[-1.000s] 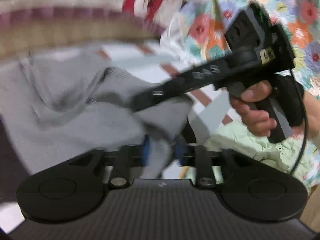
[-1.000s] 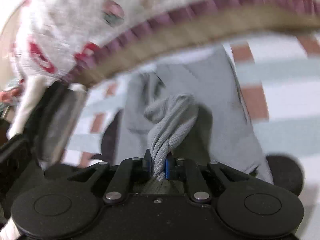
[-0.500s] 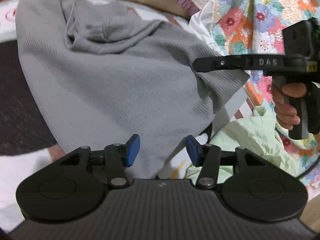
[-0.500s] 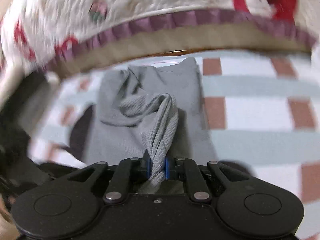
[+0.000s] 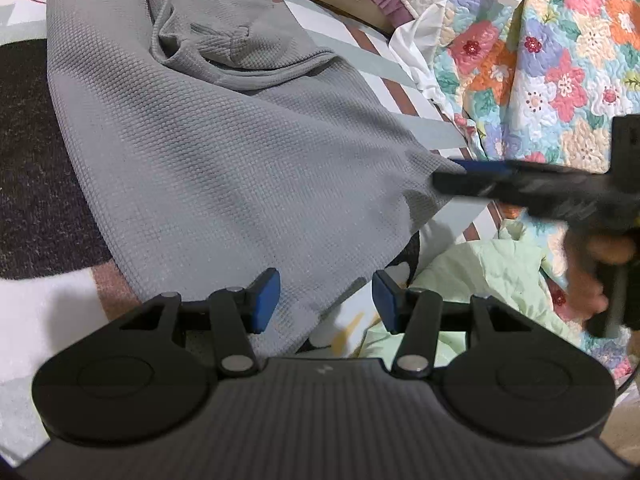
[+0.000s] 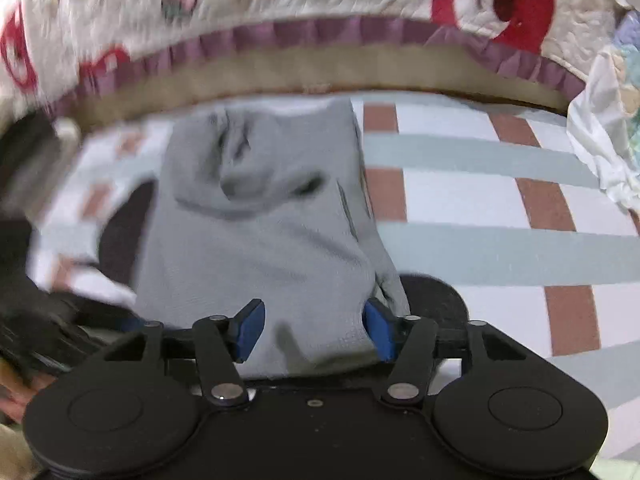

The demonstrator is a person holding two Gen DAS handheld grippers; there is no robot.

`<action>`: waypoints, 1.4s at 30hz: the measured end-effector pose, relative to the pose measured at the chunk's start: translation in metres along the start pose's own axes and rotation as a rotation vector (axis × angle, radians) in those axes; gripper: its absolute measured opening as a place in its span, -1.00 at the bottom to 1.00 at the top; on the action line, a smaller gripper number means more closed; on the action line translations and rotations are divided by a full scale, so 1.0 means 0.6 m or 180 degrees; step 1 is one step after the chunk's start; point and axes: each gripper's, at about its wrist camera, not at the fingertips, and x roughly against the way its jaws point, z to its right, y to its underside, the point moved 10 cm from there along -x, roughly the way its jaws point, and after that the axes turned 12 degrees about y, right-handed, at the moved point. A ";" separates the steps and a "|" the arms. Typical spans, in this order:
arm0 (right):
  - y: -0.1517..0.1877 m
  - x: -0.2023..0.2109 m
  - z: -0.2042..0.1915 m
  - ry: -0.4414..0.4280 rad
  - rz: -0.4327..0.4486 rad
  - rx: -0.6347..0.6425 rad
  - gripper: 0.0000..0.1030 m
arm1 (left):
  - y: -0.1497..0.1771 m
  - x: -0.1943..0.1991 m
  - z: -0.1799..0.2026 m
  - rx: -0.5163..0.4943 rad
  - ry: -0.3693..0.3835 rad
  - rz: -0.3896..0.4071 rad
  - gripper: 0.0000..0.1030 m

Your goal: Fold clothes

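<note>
A grey waffle-knit garment lies spread on the patterned mat, its far end rumpled into folds. My left gripper hangs open just over the garment's near edge, and its blue pads press on nothing. In the left wrist view my right gripper shows blurred at the garment's right corner, held by a hand. Seen from the right wrist, the right gripper has its jaws opening. The grey garment lies loose between the pads, gripped by neither.
The mat has white, pale green and brown checks with dark round patches. A light green cloth and a floral quilt lie right of the garment. A bed edge with a bear-print cover and purple frill runs behind.
My right gripper's jaws have parted and let go of the bunched grey fabric, which has dropped flat. My left gripper, shut on fabric a second ago, stands open and lower.
</note>
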 end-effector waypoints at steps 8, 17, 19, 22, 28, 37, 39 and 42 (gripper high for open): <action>0.030 -0.037 0.045 0.0609 -0.0204 0.0327 -0.63 | 0.006 0.010 0.001 -0.0044 -0.0053 -0.0081 -0.03; -0.066 0.031 -0.008 0.0540 0.0600 0.0918 -0.39 | -0.004 0.041 0.011 -0.0050 -0.0095 0.0094 -0.08; -0.074 0.011 -0.054 0.0458 0.0731 0.1492 -0.31 | -0.037 0.073 0.010 -0.0297 -0.0371 0.0393 -0.09; -0.079 -0.033 -0.109 0.0489 0.0813 0.2301 -0.30 | -0.082 0.110 -0.009 -0.0412 -0.0643 0.0763 -0.09; -0.100 -0.069 -0.184 -0.0028 0.0884 0.2865 -0.12 | -0.137 0.110 -0.046 -0.0736 -0.1106 0.1017 -0.09; -0.118 -0.117 -0.194 0.0077 0.1227 0.2762 0.20 | -0.140 0.101 -0.085 -0.0684 -0.1386 0.1099 0.00; -0.129 -0.120 -0.188 0.0182 0.1339 0.2750 0.20 | -0.142 0.093 -0.090 -0.0707 -0.1403 0.1083 0.01; -0.134 -0.127 -0.190 0.0141 0.1338 0.2765 0.21 | -0.144 0.087 -0.095 -0.0662 -0.1323 0.1108 0.01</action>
